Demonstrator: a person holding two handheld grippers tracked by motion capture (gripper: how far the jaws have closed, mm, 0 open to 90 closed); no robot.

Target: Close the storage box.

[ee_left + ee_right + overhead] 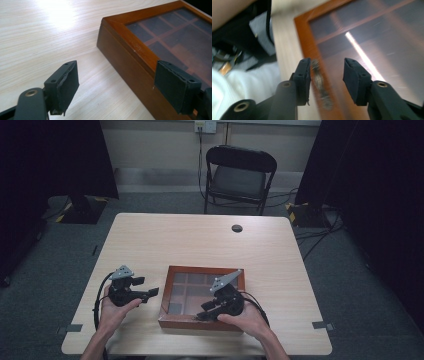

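A brown wooden box (200,322) with a glass lid and divided compartments lies shut near the table's front edge. My left gripper (148,286) hovers just left of it, open and empty. In the left gripper view the box's side wall (130,67) lies between the wide-apart pads (66,83). My right gripper (203,311) is over the box's front edge, open. In the right gripper view, which is blurred, its open gripper (328,75) straddles the lid's wooden frame (305,37) and a small metal clasp (320,83) close to the left pad (304,75).
The box sits on a light wooden table (200,245) with a round cable hole (237,228) at the back. A black folding chair (239,177) stands beyond the far edge. Dark curtains hang on both sides. The person's white clothing (234,92) is near the front edge.
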